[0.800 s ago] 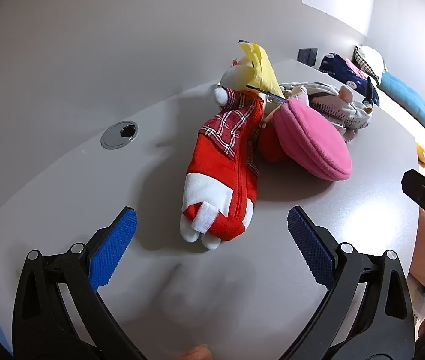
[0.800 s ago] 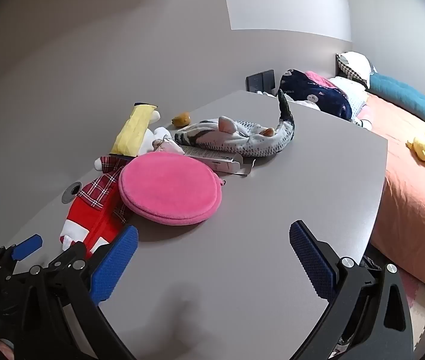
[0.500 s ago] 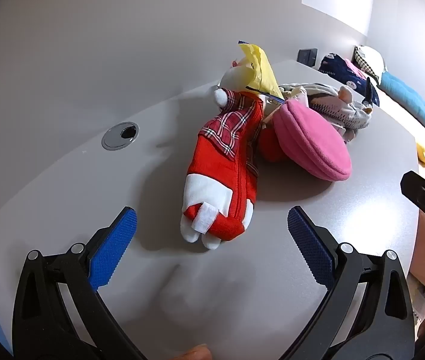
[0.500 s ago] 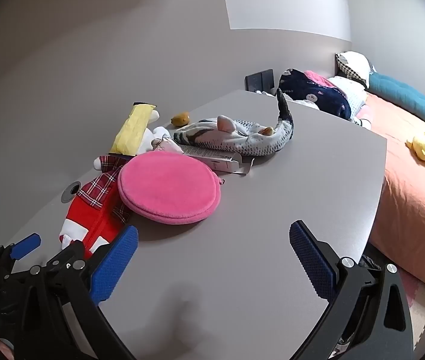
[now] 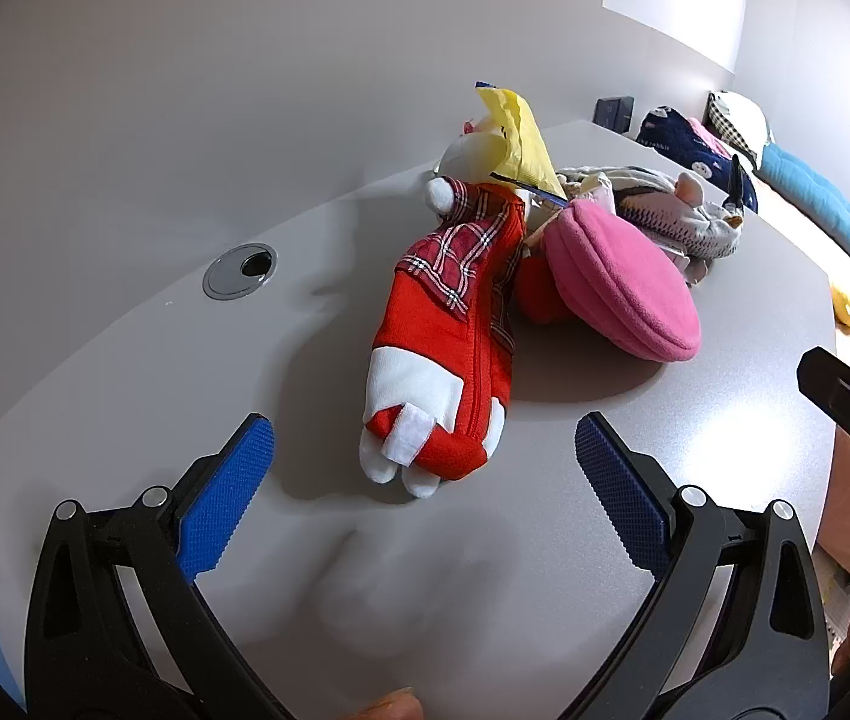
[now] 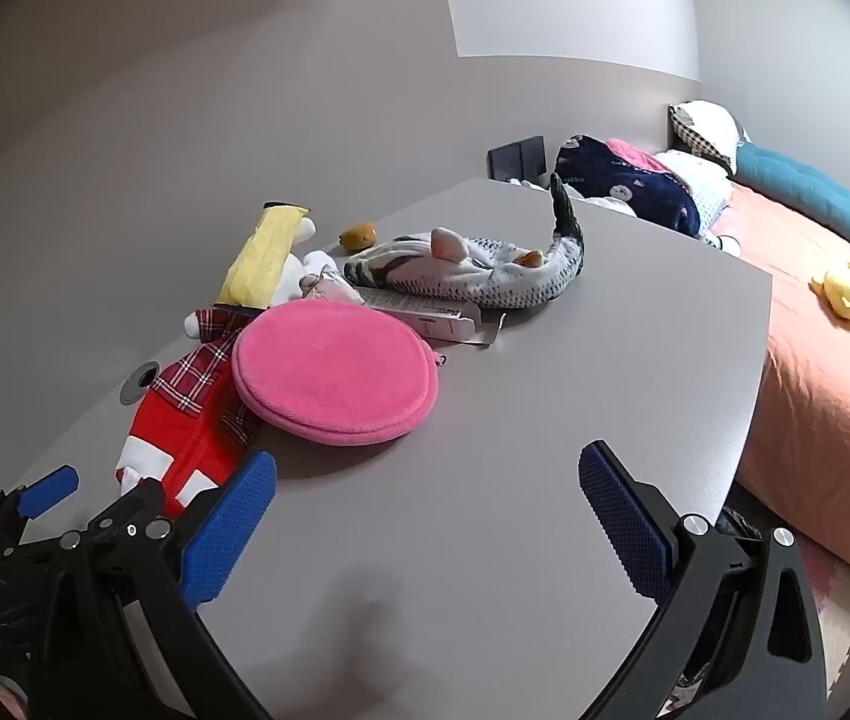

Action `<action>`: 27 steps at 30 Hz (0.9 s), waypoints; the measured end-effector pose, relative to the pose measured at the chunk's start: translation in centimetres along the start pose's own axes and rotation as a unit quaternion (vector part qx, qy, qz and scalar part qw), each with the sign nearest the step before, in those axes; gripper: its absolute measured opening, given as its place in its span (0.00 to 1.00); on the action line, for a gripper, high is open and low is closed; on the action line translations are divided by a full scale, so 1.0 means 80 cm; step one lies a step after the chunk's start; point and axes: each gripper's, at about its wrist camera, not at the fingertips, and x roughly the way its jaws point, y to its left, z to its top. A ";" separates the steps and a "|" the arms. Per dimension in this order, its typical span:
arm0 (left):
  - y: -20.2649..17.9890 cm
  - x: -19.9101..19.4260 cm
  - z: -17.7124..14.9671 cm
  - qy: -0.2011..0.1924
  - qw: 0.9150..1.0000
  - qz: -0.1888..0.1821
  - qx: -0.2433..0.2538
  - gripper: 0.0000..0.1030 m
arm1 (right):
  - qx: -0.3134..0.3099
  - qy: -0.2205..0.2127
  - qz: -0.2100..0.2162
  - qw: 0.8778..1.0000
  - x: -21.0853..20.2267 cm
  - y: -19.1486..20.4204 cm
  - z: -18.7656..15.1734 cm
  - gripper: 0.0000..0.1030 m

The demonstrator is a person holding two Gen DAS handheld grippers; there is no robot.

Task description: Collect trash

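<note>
A heap lies on the grey table (image 6: 484, 480): a red and white plush doll (image 5: 448, 348) (image 6: 179, 420), a round pink pouch (image 5: 622, 282) (image 6: 335, 372), a yellow wrapper (image 5: 517, 138) (image 6: 263, 252), a flat white carton (image 6: 425, 309), a plush fish (image 6: 472, 270) (image 5: 676, 216) and a small brown scrap (image 6: 357, 235). My left gripper (image 5: 422, 465) hovers open just short of the doll's feet, nothing between its fingers. My right gripper (image 6: 425, 492) stands open over bare table, in front of the pouch. The left gripper's blue fingertip (image 6: 50, 489) shows at the right wrist view's lower left.
A round cable grommet (image 5: 240, 270) sits in the table at the left, near the wall. Beyond the table's right edge is a bed with an orange cover (image 6: 832, 360), pillows (image 6: 706, 132), a dark plush (image 6: 628, 180) and a small yellow toy (image 6: 838, 294).
Both views have crept very slightly; the heap sits a touch farther left in the right wrist view. Both grippers stay open and hold nothing.
</note>
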 end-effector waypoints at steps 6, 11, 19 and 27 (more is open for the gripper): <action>-0.001 0.004 0.002 0.002 1.000 -0.002 0.001 0.94 | 0.002 0.002 -0.003 1.000 -0.001 0.000 -0.004 0.98; -0.002 0.005 0.001 0.003 1.000 -0.001 0.003 0.94 | 0.003 0.003 -0.004 1.000 -0.002 -0.002 -0.004 0.98; -0.003 0.005 0.001 0.003 1.000 -0.001 0.002 0.94 | 0.003 0.004 -0.003 1.000 -0.002 -0.003 -0.003 0.98; -0.003 0.004 0.001 0.004 1.000 -0.005 0.000 0.94 | 0.004 0.004 -0.005 1.000 -0.002 -0.003 -0.002 0.98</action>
